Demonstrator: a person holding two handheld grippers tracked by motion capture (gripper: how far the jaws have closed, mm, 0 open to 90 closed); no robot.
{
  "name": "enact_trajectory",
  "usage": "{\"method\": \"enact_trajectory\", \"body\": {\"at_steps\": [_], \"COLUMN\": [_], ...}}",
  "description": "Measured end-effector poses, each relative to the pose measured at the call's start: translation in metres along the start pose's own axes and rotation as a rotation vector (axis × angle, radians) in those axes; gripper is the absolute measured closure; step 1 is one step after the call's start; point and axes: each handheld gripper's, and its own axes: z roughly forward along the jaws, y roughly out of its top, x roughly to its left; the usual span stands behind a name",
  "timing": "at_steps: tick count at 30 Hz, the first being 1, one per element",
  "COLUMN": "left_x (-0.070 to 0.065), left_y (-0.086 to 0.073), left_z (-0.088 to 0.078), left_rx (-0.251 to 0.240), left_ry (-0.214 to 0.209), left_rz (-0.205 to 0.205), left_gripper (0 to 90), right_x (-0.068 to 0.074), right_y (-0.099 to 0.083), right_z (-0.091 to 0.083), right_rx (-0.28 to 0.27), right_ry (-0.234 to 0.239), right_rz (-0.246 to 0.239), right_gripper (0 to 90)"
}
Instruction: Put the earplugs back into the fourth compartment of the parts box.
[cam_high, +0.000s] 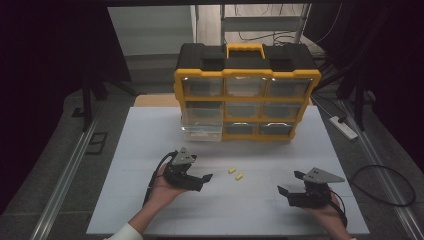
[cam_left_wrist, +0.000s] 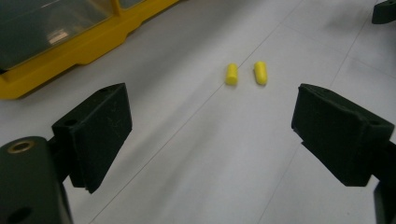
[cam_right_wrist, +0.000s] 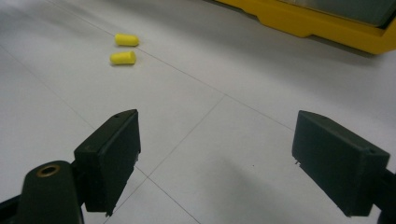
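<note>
Both tongs, left (cam_high: 206, 172) and right (cam_high: 288, 183), gape released on either side of two yellow earplugs (cam_high: 235, 173), near the yellow organizer (cam_high: 247, 75).

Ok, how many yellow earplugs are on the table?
2: one yellow earplug and a second earplug side by side between the hand-held grippers. Drawers may hide more.

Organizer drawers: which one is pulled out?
The bottom-left drawer of the yellow organizer: its clear front juts forward over the table, while the others sit flush.

White table (cam_high: 150, 150), two yellow earplugs (cam_high: 235, 173) mid-table, yellow-black drawer organizer (cam_high: 247, 75) at the back
</note>
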Motion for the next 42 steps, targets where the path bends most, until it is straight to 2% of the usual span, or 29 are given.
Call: {"method": "enact_trajectory", "body": {"at_steps": [2,11,23,33,40,42], "left_x": [-0.001,-0.003,-0.013,-0.013,-0.013,-0.012], "left_y": [0.003,0.013,0.029,0.039,0.047,0.048], "left_z": [0.003,0.019,0.049,0.070,0.086,0.087], "left_rx": [0.011,0.044,0.127,0.189,0.245,0.246], "left_ry": [-0.006,-0.035,-0.066,-0.073,-0.079,-0.078], "left_rz": [0.013,0.025,0.075,0.097,0.132,0.130], "left_gripper": [12.5,14.5,16.5,18.3,21.8,22.5], "right_x": [0.000,0.000,0.000,0.000,0.001,0.000], "right_y": [0.000,0.000,0.000,0.000,-0.001,-0.001], "right_z": [0.000,0.000,0.000,0.001,0.001,0.001], "right_rx": [0.000,0.003,0.004,0.005,0.007,0.006], "right_ry": [-0.001,-0.002,0.002,0.002,0.002,0.002], "right_rz": [-0.001,0.000,-0.007,-0.007,-0.010,-0.011], "right_gripper": [16.2,16.2,16.3,16.4,16.4,16.4]}}
